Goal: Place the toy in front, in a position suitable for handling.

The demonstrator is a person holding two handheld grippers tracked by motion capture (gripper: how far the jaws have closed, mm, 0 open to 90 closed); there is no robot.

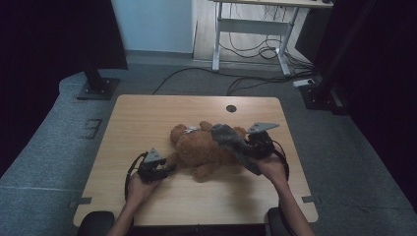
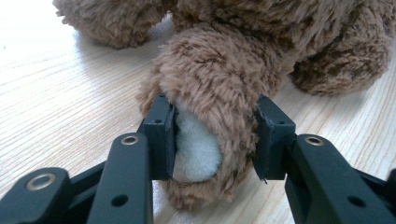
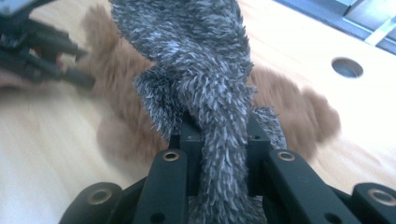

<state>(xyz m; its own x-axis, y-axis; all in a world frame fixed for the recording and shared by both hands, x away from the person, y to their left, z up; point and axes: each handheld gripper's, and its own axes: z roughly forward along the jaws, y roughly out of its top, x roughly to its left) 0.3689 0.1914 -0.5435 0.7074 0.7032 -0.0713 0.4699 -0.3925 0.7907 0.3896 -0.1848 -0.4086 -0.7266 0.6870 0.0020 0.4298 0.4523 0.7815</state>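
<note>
A brown teddy bear [image 1: 199, 147] lies in the middle of the wooden table [image 1: 147, 113]. My left gripper [image 1: 169, 168] is at the bear's near-left paw. In the left gripper view its jaws [image 2: 215, 135] press on both sides of that paw [image 2: 219, 93], whose white sole faces the camera. My right gripper [image 1: 250, 150] is raised over the bear's right side and is shut on a grey fuzzy cloth [image 1: 228, 137]. In the right gripper view the cloth [image 3: 196, 60] rises twisted from between the jaws [image 3: 219, 140], with the blurred bear [image 3: 299, 107] behind it.
A round cable hole [image 1: 231, 108] sits near the table's far edge. Beyond the table are a white desk frame [image 1: 251, 29], floor cables [image 1: 246, 78] and a black stand base [image 1: 97, 88]. The other gripper [image 3: 42, 51] shows at the upper left of the right gripper view.
</note>
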